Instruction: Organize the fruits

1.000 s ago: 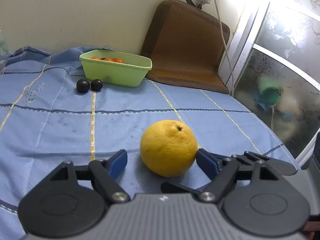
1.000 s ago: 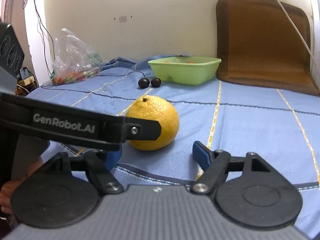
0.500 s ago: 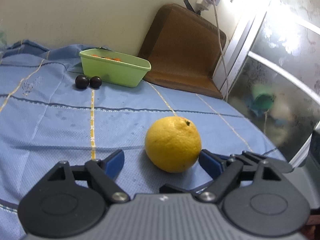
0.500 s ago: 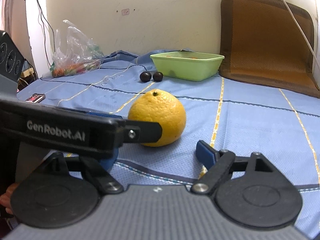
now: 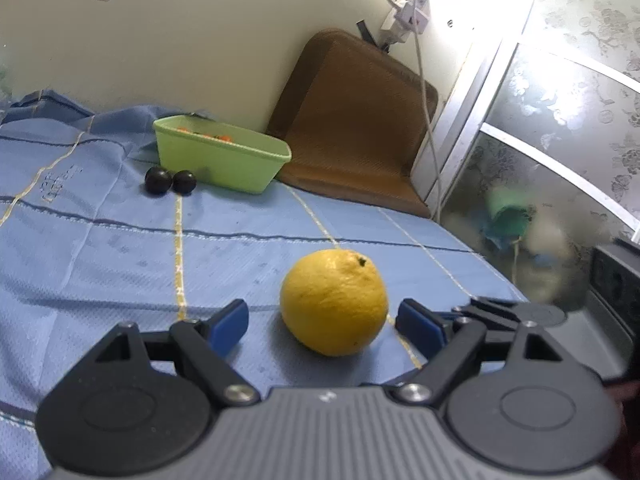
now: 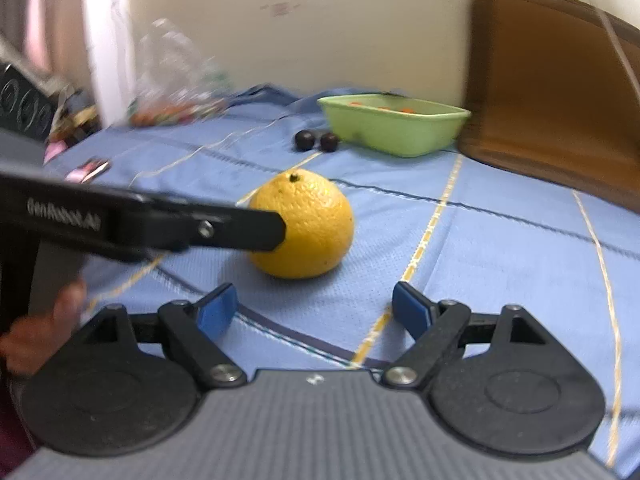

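Orange (image 5: 334, 302) sits on the blue cloth (image 5: 100, 264) at lower centre of my left wrist view, between the fingers of my left gripper (image 5: 324, 320), which stand wide with neither pad pressing it. My right gripper (image 6: 314, 310) is also spread wide and empty, the fruit lying just ahead of it. I judge the main risk is the round fruit rolling if one pad meets it first, since it lies nearer the right pad. Both tools crowd the same fruit, so they could knock together. The green tub (image 5: 224, 160) and two dark fruits (image 5: 170, 180) lie far off, upper left.
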